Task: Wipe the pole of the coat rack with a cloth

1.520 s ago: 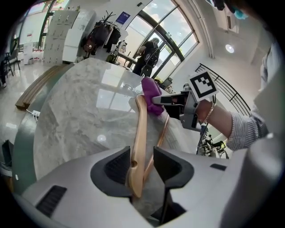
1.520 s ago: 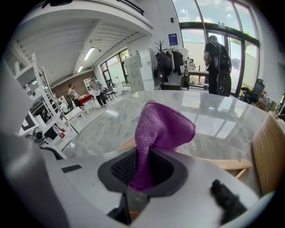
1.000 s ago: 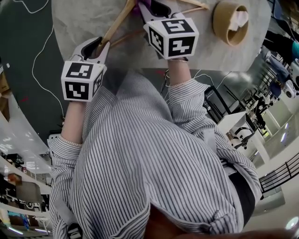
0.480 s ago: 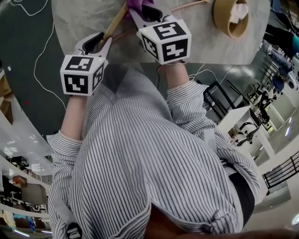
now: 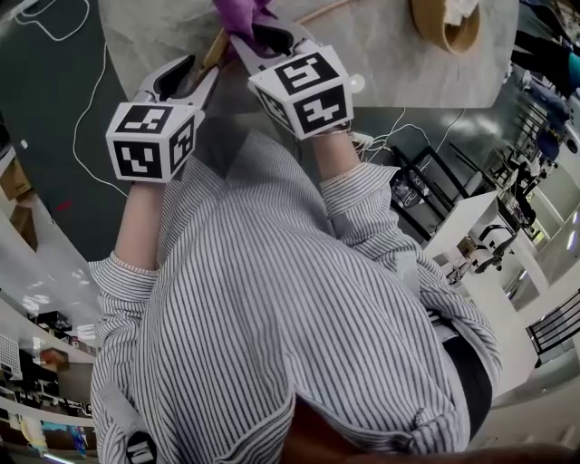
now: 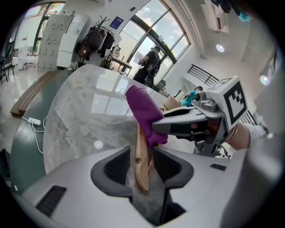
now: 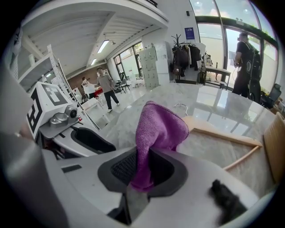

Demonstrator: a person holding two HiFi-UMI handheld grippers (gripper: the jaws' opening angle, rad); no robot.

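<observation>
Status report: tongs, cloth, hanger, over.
Left tongs opening, hanger end between them. Right tongs shut on cloth, cloth against hanger. Nothing in the way.

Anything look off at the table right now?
The left gripper has its jaws opening with the end of the wooden hanger between them, while the right gripper holds the purple cloth against it. Nothing looks spilled or damaged.

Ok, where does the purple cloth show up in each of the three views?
Head view: purple cloth at the top edge, left of centre, in the right claw.
Left gripper view: centre, wrapped over the wooden stick.
Right gripper view: centre, pinched by that claw.
Shared landmark: the marble table.
</observation>
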